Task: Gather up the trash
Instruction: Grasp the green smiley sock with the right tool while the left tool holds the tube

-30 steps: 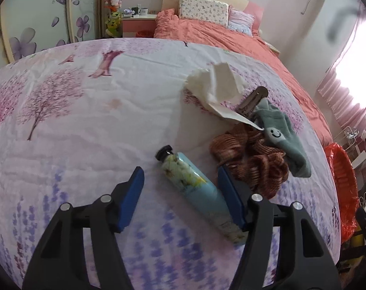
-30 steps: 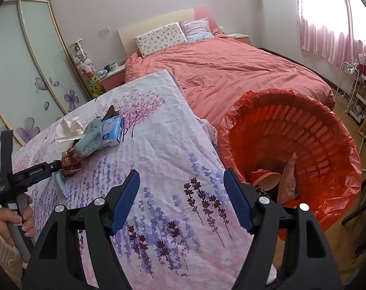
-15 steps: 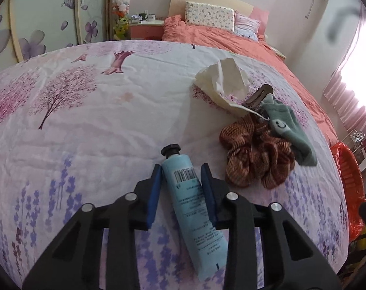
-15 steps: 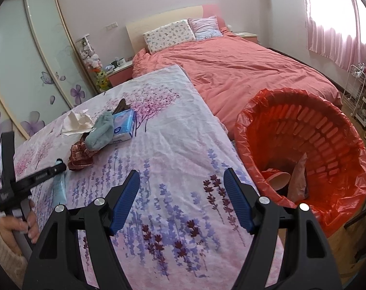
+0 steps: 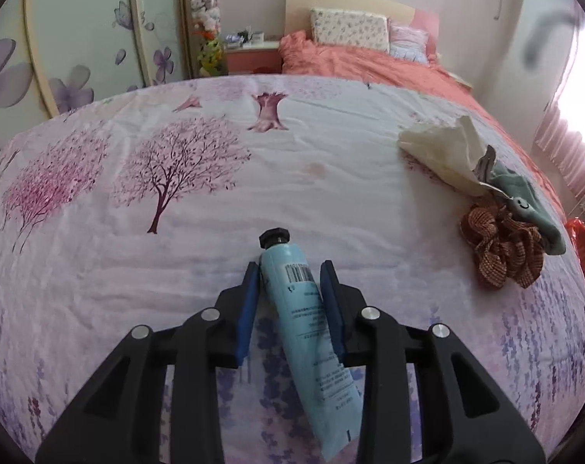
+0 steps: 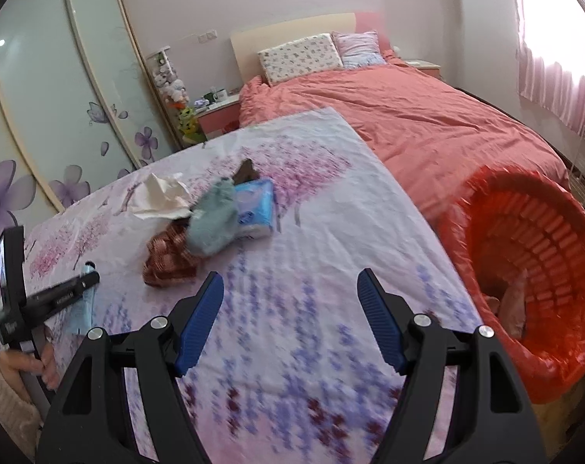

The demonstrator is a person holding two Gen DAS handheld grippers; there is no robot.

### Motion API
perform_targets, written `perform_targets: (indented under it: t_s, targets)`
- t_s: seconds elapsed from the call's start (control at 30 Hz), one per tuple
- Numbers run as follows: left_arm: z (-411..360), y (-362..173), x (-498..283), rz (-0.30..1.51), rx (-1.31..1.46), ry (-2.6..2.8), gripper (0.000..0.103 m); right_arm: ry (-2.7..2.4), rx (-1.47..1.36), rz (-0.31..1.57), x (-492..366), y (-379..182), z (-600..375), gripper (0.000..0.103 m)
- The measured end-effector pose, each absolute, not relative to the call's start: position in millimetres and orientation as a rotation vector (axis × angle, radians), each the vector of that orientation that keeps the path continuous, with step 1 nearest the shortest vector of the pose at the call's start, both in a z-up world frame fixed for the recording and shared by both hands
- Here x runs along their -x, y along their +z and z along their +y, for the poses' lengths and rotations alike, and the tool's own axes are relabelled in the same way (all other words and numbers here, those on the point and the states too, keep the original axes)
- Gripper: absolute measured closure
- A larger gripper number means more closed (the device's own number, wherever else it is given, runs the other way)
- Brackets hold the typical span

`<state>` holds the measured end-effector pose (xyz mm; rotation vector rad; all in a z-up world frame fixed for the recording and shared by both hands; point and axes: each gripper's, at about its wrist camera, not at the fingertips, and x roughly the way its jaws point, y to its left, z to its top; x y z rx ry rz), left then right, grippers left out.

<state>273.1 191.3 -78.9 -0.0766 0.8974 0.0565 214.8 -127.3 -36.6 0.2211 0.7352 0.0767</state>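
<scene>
The left gripper (image 5: 289,294) has just closed its blue pads on a soft pale-blue plastic tube with a black screw cap (image 5: 306,324), lying near the front edge of the floral-sheeted counter (image 5: 199,208). The right gripper (image 6: 290,321) hangs wide and empty. Next, I judge, lift the tube and carry it to the red-lined slatted bin (image 6: 539,247) off the counter's right edge; farther along lie a brown checked scrunchie (image 5: 501,247) and crumpled tissue (image 5: 443,150).

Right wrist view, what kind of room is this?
A home bedroom, most likely: a bed with pillows against a headboard, a sliding wardrobe with flower decals, and a nightstand beside the bed.
</scene>
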Motion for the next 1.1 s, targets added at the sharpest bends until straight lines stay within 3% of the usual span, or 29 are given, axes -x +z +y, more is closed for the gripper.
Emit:
perform_targets:
  t_s: [0.17,0.57,0.73,1.1]
  targets:
    - [191.1,-79.0,-272.2,0.899,0.073,0.058,0.070,0.099,-0.227,0.705,-234.5,-29.0,-106.9,0.033]
    - [196.6,-79.3,-273.3,0.895,0.112,0.041,0.070,0.086,-0.211,0.806,-291.7,-49.0,-62.3,0.059]
    - [197.0,-79.4,-273.0,0.894,0.116,0.039,0.070,0.095,-0.194,0.849,-294.2,-56.7,-59.3,0.089]
    - [197.1,-79.2,-273.0,0.894,0.113,0.040,0.070,0.091,-0.163,0.759,-269.6,-43.7,-71.7,0.097]
